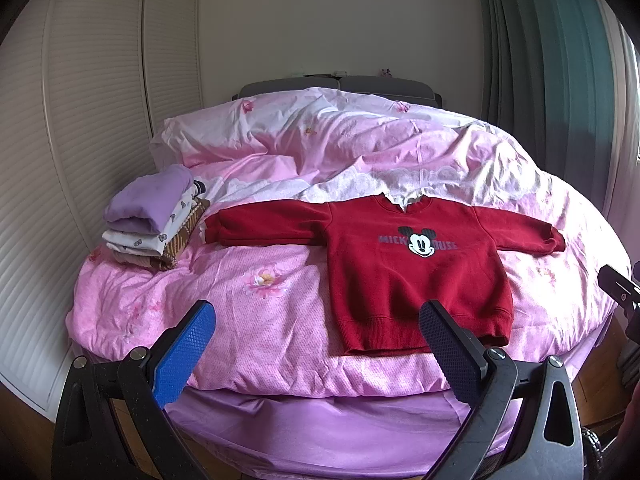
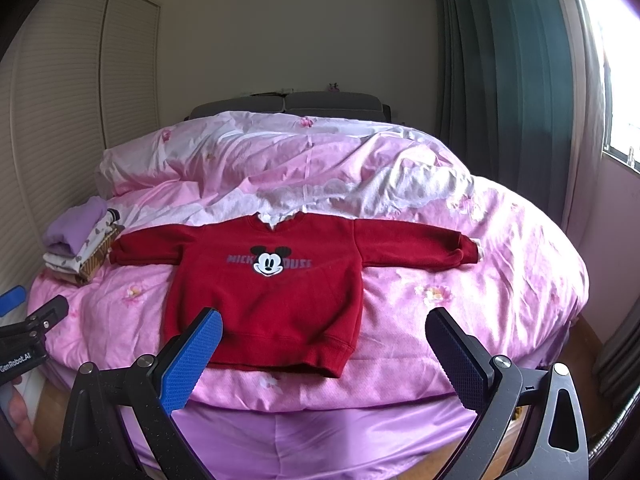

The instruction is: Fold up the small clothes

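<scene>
Here both grippers, left gripper (image 1: 316, 344) and right gripper (image 2: 324, 350), hover before the sweater (image 1: 416, 264), jaws apart.

- A round bed (image 1: 280, 320) fills the room, under a rumpled pink floral duvet (image 2: 460, 280) with a purple sheet (image 2: 320, 432) below.
- A grey headboard (image 2: 288, 106) stands at the far side against a plain pale wall (image 1: 340, 20).
- White louvred wardrobe doors (image 1: 100, 100) line the left.
- Dark green curtains (image 2: 500, 80) hang far right, beside a bright window (image 2: 616, 60).
- Wooden floor (image 2: 592, 332) shows at the near right.
</scene>
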A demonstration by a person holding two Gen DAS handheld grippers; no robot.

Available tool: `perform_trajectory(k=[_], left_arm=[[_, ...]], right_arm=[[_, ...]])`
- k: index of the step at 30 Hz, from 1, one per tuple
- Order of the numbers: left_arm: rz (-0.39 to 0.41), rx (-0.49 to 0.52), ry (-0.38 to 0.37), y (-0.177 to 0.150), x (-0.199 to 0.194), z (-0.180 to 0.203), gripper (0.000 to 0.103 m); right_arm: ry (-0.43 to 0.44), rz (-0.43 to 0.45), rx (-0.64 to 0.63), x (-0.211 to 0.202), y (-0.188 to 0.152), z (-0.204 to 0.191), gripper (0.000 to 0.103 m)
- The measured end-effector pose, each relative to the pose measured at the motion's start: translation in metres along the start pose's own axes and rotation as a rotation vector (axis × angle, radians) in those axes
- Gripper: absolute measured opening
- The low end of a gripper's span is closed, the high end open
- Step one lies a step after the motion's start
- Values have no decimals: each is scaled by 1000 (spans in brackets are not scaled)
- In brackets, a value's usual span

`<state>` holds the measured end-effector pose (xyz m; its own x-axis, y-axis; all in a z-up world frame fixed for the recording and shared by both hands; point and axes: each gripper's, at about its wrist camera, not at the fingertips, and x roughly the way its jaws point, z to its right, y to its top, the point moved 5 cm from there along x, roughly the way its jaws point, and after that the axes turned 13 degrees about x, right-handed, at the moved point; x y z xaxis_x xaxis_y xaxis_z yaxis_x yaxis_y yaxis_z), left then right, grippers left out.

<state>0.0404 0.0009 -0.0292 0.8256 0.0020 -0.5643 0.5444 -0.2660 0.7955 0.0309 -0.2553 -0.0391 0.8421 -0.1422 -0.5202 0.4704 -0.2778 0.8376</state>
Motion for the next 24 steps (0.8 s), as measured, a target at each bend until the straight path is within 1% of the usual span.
perform_trajectory(k=[24], left_arm=[[-1,-4,1,-2,2,0,103]], right_arm=[[0,-5,1,1,-1,-1,102]])
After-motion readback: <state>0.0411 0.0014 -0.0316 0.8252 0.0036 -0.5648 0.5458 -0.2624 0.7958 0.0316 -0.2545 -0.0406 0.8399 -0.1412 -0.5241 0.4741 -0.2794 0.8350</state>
